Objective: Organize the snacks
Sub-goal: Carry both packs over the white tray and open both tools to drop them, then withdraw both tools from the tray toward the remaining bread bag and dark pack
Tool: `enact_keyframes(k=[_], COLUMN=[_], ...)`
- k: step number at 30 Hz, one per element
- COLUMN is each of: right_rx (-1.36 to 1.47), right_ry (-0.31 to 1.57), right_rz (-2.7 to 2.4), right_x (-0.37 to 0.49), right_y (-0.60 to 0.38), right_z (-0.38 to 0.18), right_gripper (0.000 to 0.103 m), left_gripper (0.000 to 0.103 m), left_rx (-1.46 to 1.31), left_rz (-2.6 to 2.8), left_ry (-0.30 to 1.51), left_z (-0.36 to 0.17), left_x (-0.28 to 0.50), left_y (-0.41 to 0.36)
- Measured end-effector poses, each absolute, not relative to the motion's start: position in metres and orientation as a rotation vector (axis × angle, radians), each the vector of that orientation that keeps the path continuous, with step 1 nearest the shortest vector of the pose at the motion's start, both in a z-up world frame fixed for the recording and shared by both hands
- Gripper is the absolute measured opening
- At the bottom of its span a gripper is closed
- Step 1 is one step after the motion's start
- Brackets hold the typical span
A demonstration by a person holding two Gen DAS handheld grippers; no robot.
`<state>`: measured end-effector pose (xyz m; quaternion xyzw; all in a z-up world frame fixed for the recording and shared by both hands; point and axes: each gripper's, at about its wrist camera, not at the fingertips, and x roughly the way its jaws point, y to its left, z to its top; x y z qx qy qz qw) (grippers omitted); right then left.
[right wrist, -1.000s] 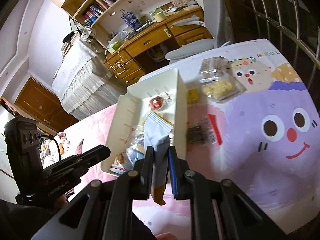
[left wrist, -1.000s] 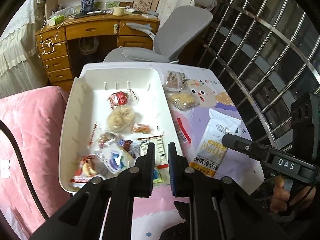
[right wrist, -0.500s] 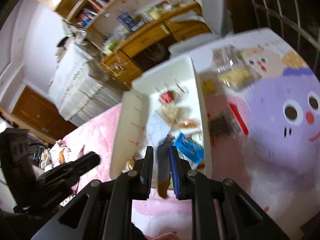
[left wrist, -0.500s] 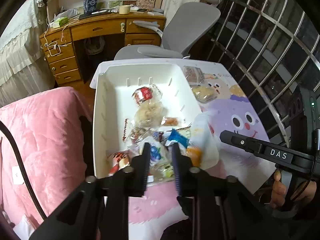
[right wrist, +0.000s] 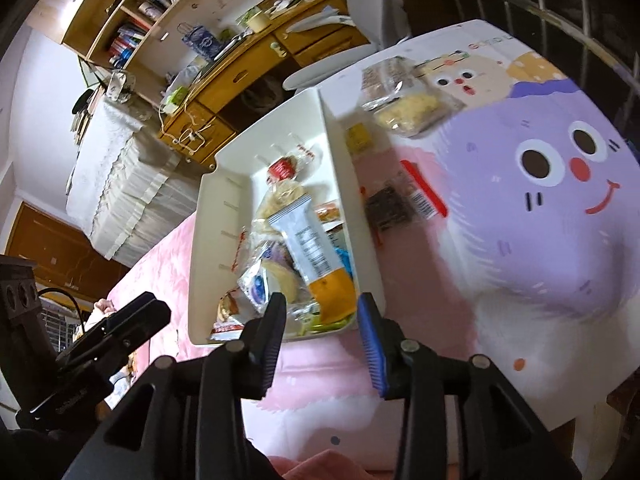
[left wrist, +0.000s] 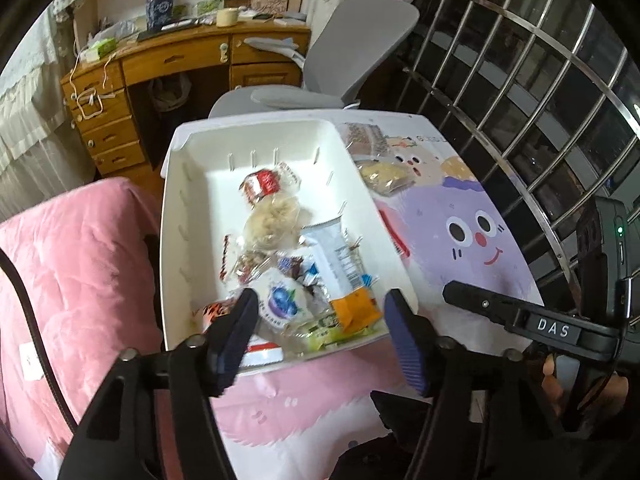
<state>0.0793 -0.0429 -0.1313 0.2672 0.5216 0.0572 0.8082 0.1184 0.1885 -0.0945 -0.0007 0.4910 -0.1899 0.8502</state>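
Observation:
A white bin (left wrist: 176,240) on the table holds several wrapped snacks. On top of them lies a long white pouch with an orange end (left wrist: 340,264). My left gripper (left wrist: 320,304) hovers over the bin's near end, its jaws opening wide with nothing pressed between them. My right gripper (right wrist: 323,302) hangs over the same near edge of the bin (right wrist: 208,220). Its jaws are opening too, and the pouch (right wrist: 312,248) lies free in the bin just beyond the tips. One of the right gripper's fingers (left wrist: 480,304) shows at the right of the left wrist view.
Right of the bin, on the cartoon tablecloth (right wrist: 540,220), lie clear packs of cake (right wrist: 404,112), a small yellow pack (right wrist: 358,138) and a dark snack with a red strip (right wrist: 388,208). A pink blanket (left wrist: 80,260) is on the left. A grey chair (left wrist: 352,44), wooden desk (left wrist: 180,56) and window grille (left wrist: 540,80) stand behind.
The right gripper brought the white-and-orange pouch down over the bin and let it go; it now lies on the snacks. Both grippers' jaws have opened from shut.

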Motion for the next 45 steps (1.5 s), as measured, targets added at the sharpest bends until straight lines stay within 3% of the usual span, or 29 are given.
enact_keyframes(k=[13, 30, 45], right_rx=[0.544, 0.386, 0.315], right_ry=[1.113, 1.196, 1.201], right_rz=[0.094, 0.272, 0.411], right_x=[0.062, 0.093, 0.142], right_y=[-0.118, -0.245, -0.284], right_z=[-0.130, -0.127, -0.124], right_gripper=[0.044, 0.054, 0.060], left_gripper=[0.093, 0.095, 0.095], left_rx=[0.055, -0.109, -0.457], left_rz=[-0.367, -0.200, 0.232], left_ry=[1.042, 1.072, 1.197], left_z=[-0.086, -0.098, -0.135], left_x=[0.113, 0.088, 0.088], left_y=[0.097, -0.039, -0.031])
